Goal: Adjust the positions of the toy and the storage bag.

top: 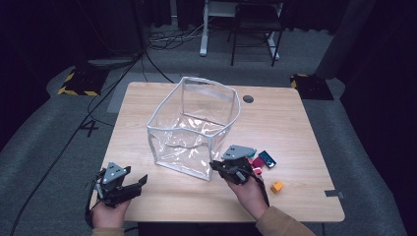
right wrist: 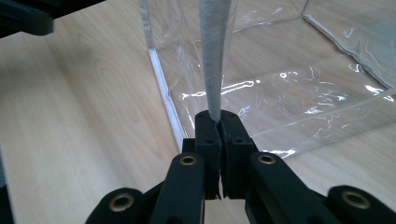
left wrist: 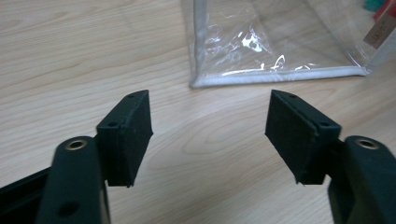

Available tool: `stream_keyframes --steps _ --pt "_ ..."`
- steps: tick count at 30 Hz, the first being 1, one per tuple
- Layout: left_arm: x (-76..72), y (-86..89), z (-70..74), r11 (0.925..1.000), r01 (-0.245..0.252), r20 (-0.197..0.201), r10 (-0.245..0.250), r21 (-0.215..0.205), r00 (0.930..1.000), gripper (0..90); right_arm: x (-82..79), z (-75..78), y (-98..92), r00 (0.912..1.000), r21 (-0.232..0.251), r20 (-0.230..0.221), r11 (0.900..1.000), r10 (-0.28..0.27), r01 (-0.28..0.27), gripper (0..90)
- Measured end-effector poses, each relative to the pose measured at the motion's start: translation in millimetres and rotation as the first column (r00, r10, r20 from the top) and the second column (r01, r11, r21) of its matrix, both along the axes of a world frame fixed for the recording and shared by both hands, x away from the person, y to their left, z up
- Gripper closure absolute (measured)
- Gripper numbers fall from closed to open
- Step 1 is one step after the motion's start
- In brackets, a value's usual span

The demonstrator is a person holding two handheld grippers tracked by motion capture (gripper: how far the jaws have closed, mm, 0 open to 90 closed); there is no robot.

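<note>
A clear plastic bag (top: 194, 130) with white fabric trim stands open in the middle of the wooden table (top: 305, 123). The right gripper (top: 222, 168) is at the bag's near right corner, its jaws clenched on the white edge trim (right wrist: 214, 56), which rises straight up out of the pads in the right gripper view. The left gripper (top: 140, 182) sits at the near left of the table, well apart from the bag, with its jaws released and only bare wood between them; in the left gripper view the bag's bottom seam (left wrist: 275, 76) lies ahead of the pads.

Just to the right of the right gripper lies a small cluster of blocks: a dark blue one (top: 267, 159), a red or pink one (top: 257, 163) partly hidden behind the gripper, and an orange block (top: 277, 187) nearer the table's front edge. There may be more pieces under the gripper body, but the high view is too small to say. A round grey cable hole (top: 248, 99) sits near the far edge, behind the bag. A grey tab (top: 335, 193) lies at the table's right edge.
</note>
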State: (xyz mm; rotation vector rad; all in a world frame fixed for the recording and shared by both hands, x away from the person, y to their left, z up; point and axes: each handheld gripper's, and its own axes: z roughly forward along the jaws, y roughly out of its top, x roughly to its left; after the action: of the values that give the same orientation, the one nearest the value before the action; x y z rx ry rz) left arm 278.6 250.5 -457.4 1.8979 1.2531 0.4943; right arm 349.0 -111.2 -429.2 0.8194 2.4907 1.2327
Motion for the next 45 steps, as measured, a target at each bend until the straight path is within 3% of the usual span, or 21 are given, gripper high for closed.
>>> stream_keyframes --steps 1,6,9,13,16,20,23,24,32,35,38,41,45 --pt "2.3 -8.2 -0.6 0.9995 0.032 0.005 -0.032 0.004 0.9995 34.5 -3.3 -0.1 -4.7 1.0000 0.005 -0.007 1.000 0.002 -0.002 87.4" --pt "6.0 -25.9 2.2 0.9953 0.091 0.022 -0.092 0.033 0.9955 38.9 -16.3 -1.3 -23.8 0.9996 0.022 -0.029 1.000 0.000 0.001 87.3" --pt "9.2 -37.5 2.1 0.9890 0.137 0.028 -0.138 0.057 0.9900 42.3 -27.3 -3.0 -38.1 0.9994 0.039 -0.033 0.999 0.008 -0.007 87.3" --pt "7.0 -48.0 2.5 0.9797 0.194 0.029 -0.195 0.052 0.9803 46.9 -35.8 -3.0 -50.4 0.9991 0.046 -0.041 0.999 0.009 -0.007 87.3" --pt "0.0 -54.8 4.8 0.9684 0.245 0.041 -0.247 0.048 0.9682 58.5 -44.1 -2.8 -57.7 0.9989 0.044 -0.044 0.999 0.015 -0.013 87.3" --pt "-9.3 -57.7 10.0 0.9621 0.273 0.053 -0.273 0.004 0.9607 81.6 -55.3 -2.7 -66.7 0.9990 0.040 -0.039 0.999 0.020 -0.019 87.3" --pt "-13.7 -61.3 11.7 0.9582 0.286 0.045 -0.286 0.012 0.9572 85.8 -62.2 -3.7 -74.3 0.9986 0.051 -0.045 0.998 0.028 -0.026 87.2" --pt "-20.3 -66.6 12.5 0.9522 0.305 0.038 -0.305 0.026 0.9515 86.3 -64.8 -3.8 -77.4 0.9984 0.055 -0.048 0.998 0.029 -0.027 87.2" --pt "-38.1 -72.5 12.8 0.9222 0.385 0.034 -0.386 0.033 0.9217 86.7 -82.3 -3.8 -94.2 0.9959 0.077 -0.083 0.997 0.037 -0.030 87.1" --pt "-41.1 -73.5 13.0 0.9161 0.399 0.034 -0.401 0.036 0.9157 86.5 -88.7 -4.4 -97.8 0.9962 0.077 -0.077 0.996 0.040 -0.034 86.6" --pt "-40.2 -71.6 11.9 0.9223 0.384 0.027 -0.386 0.041 0.9223 79.7 -88.6 -4.7 -100.8 0.9955 0.096 -0.084 0.995 0.045 -0.037 82.4" --pt "-38.6 -65.7 9.4 0.9275 0.369 0.013 -0.371 0.058 0.9287 69.1 -88.2 -0.8 -105.3 0.9962 0.122 -0.077 0.992 0.039 -0.030 71.1" --pt "-38.5 -56.1 4.5 0.9287 0.364 -0.012 -0.364 0.068 0.9311 53.7 -87.3 8.0 -115.6 0.9974 0.145 -0.061 0.989 0.039 -0.029 61.3"
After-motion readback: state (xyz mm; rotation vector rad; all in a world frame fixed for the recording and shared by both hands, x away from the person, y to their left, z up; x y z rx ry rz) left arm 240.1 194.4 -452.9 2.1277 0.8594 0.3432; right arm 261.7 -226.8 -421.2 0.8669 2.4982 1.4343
